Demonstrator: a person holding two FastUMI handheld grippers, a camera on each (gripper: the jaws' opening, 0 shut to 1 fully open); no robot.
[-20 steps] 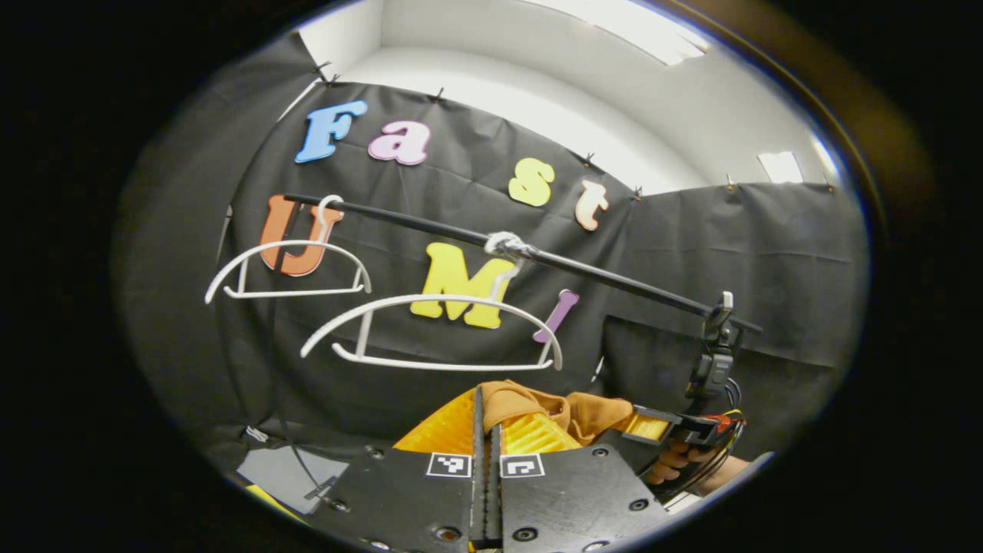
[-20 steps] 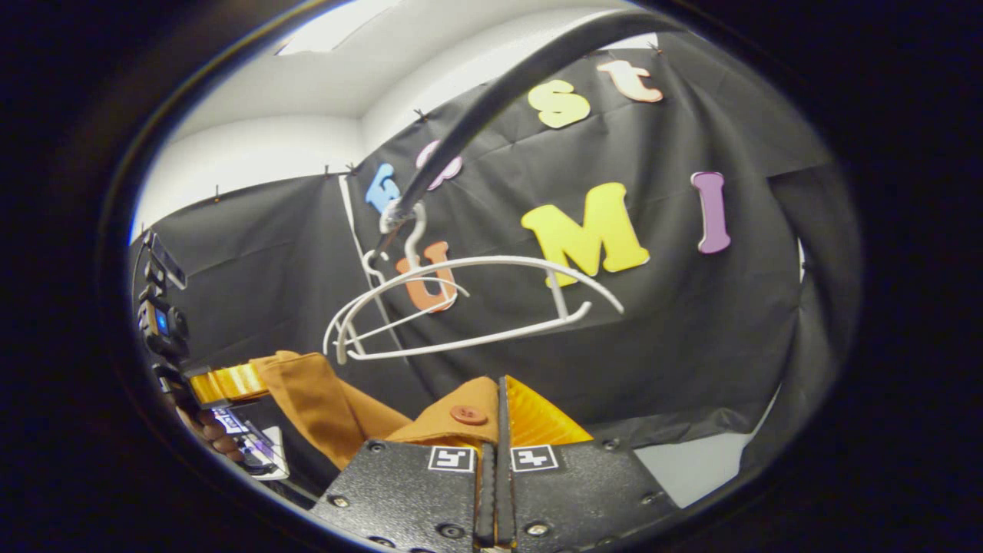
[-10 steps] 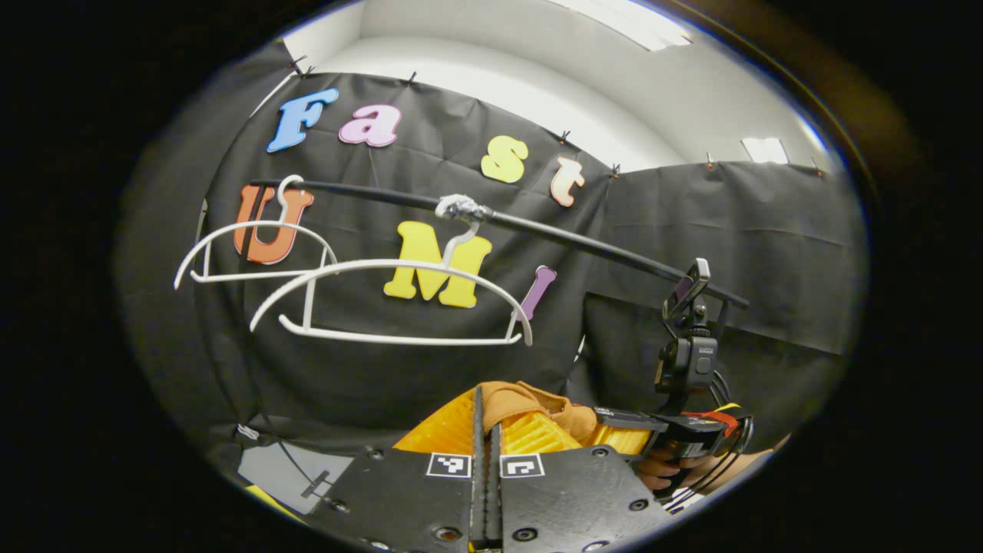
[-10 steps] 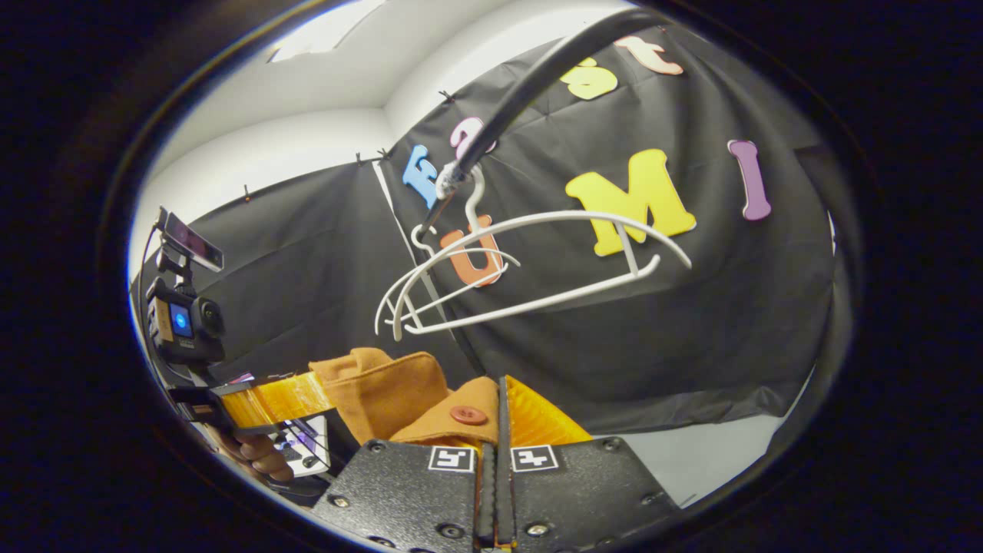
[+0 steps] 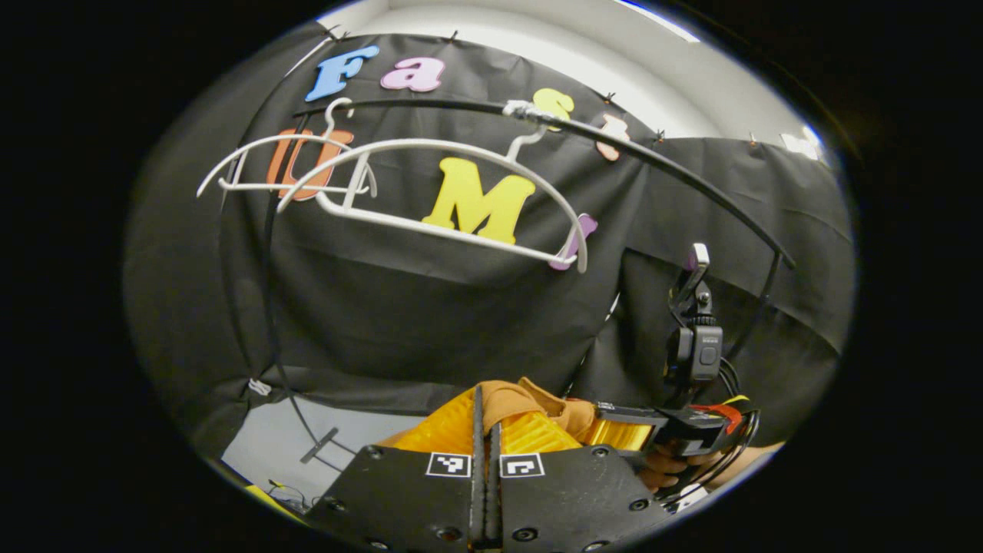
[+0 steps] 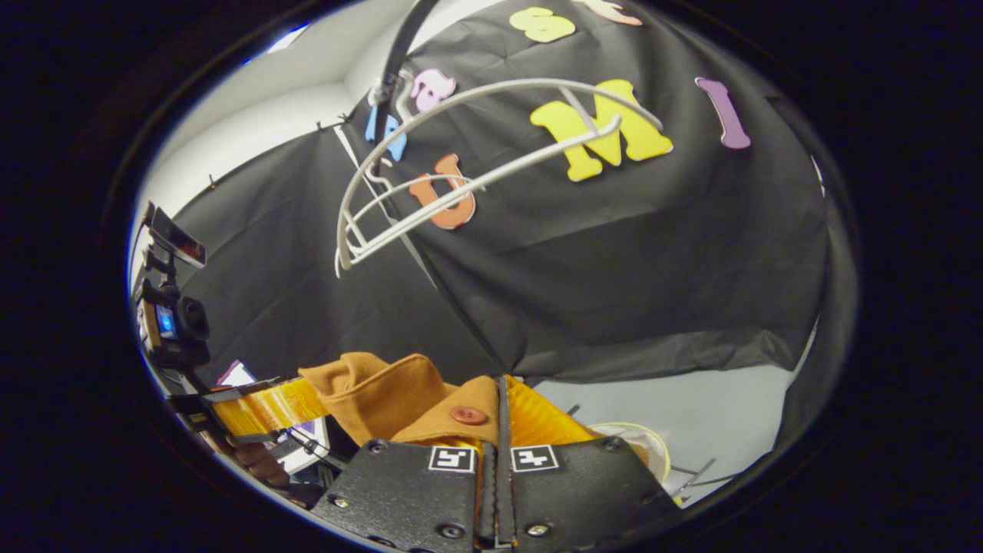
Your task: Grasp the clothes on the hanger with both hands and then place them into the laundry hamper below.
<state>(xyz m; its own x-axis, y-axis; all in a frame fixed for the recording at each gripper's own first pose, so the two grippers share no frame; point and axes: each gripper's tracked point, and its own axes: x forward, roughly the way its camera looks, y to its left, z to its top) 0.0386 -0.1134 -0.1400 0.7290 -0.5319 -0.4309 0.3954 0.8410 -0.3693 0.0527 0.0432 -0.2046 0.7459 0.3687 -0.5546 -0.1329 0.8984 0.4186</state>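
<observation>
The garment (image 6: 384,388) is matt tan cloth, soft and thickly woven, with a smooth reddish plastic button (image 6: 465,415). The fingers (image 5: 453,422) of each gripper are translucent orange ribbed plastic; the gripper bodies are black with a rough, pebbled finish. The hangers (image 5: 438,184) look like smooth white plastic, on a dark matt rail (image 5: 660,165). The wall (image 5: 430,315) is matt, creased black cloth.
</observation>
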